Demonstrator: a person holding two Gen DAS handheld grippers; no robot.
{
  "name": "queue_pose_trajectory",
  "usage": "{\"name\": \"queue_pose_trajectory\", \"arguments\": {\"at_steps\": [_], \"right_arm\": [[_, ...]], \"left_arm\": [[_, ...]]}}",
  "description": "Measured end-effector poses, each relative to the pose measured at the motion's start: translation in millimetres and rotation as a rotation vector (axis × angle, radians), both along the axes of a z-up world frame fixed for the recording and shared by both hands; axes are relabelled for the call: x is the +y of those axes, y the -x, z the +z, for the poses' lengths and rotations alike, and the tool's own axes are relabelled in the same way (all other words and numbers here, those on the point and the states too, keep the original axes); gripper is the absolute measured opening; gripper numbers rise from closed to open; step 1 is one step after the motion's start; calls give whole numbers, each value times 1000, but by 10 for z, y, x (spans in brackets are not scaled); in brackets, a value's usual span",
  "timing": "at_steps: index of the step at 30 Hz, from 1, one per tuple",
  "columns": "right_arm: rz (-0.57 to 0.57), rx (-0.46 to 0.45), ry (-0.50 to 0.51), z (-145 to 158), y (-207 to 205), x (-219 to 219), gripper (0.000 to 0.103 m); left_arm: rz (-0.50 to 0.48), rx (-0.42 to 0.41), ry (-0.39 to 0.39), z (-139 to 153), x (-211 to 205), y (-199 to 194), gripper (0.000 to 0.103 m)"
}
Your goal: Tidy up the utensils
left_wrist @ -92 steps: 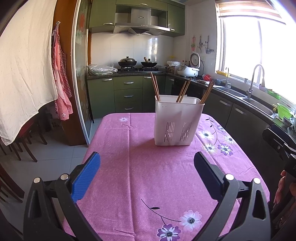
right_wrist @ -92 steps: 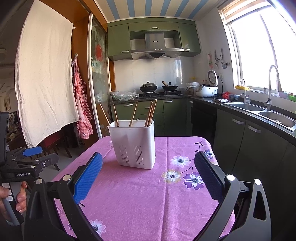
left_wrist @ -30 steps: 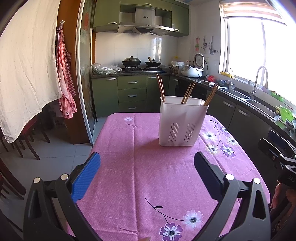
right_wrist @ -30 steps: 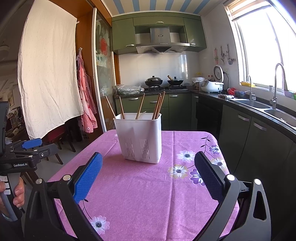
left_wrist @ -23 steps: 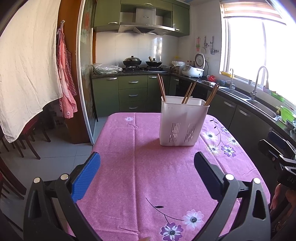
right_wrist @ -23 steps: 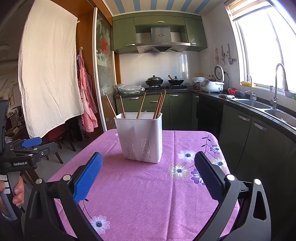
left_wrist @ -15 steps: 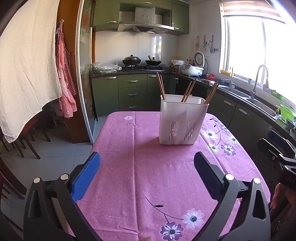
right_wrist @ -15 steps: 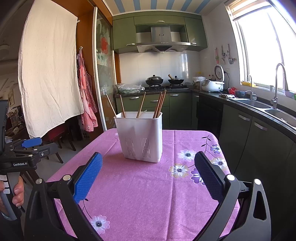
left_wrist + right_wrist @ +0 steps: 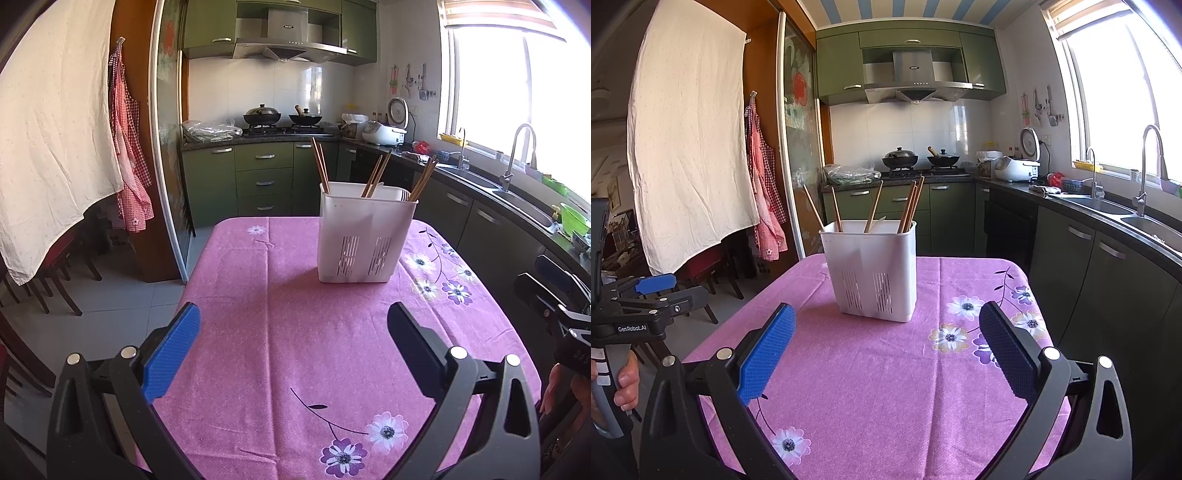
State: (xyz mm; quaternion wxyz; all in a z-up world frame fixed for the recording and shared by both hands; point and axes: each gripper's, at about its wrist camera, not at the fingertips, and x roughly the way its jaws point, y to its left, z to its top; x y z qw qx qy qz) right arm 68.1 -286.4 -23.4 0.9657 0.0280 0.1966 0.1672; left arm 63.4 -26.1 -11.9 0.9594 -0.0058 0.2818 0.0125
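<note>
Bright daylight is pouring through the window over the sink, green cabinets are lining the tiled kitchen walls, two pans are sitting under a steel hood, and a white cloth is hanging beside a checked apron.

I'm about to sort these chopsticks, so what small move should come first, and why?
Probably ease the right gripper forward toward the white holder. Both it and the left gripper are open, hold nothing, and sit short of the holder, whose chopsticks lean scattered in separate spots, so nothing is in reach yet.
</note>
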Motion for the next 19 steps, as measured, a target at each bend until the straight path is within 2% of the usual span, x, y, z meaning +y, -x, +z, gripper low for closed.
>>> {"name": "queue_pose_trajectory", "arguments": {"at_steps": [6, 15, 19], "right_arm": [[1, 2, 0, -12, 2, 5, 98], [7, 7, 0, -31, -2, 8, 98], [6, 8, 1, -30, -4, 8, 98]], "left_arm": [[-21, 7, 34, -11, 30, -29, 96], [-14, -2, -10, -19, -9, -28, 96], [-24, -3, 0, -22, 1, -41, 96]]}}
